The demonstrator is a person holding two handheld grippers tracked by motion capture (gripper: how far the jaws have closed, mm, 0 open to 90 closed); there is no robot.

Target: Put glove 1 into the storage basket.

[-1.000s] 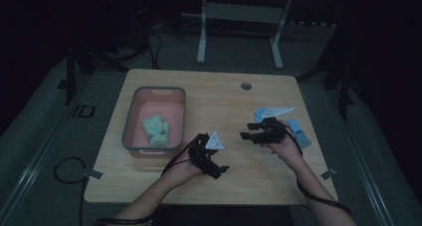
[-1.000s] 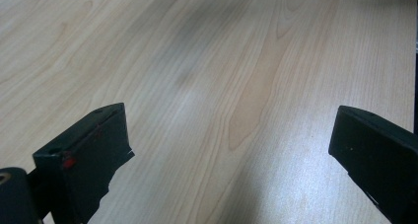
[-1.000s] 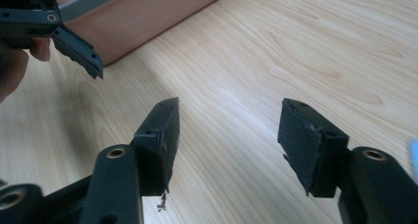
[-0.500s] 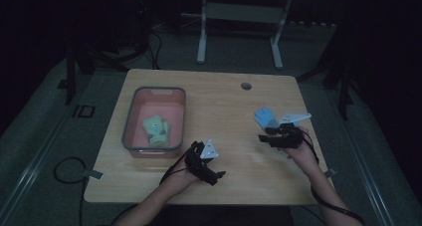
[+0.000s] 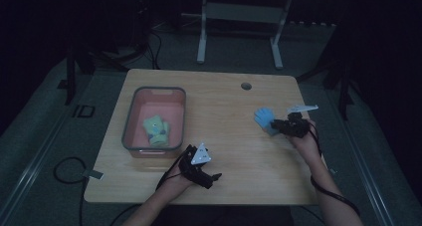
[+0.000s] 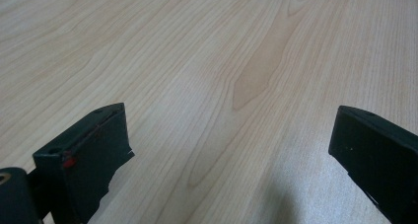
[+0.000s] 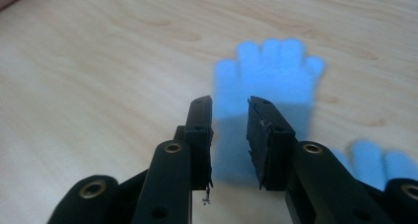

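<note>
Right gripper [image 7: 230, 135]: shifted sideways since prior frame, jaws just been closing, now narrow around blue glove [image 7: 268, 86] flat on worktop [image 5: 224, 106], apparently not yet pinched. Left gripper [image 6: 231, 150]: jaws wide, empty. Pickup imminent.

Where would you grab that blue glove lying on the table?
Probably at the cuff of the blue glove, coming from above on the cuff side. It lies flat, fingers spread away from the right gripper, whose narrowed jaws already straddle the cuff; that band looks likelier to bunch than the fingers.
</note>
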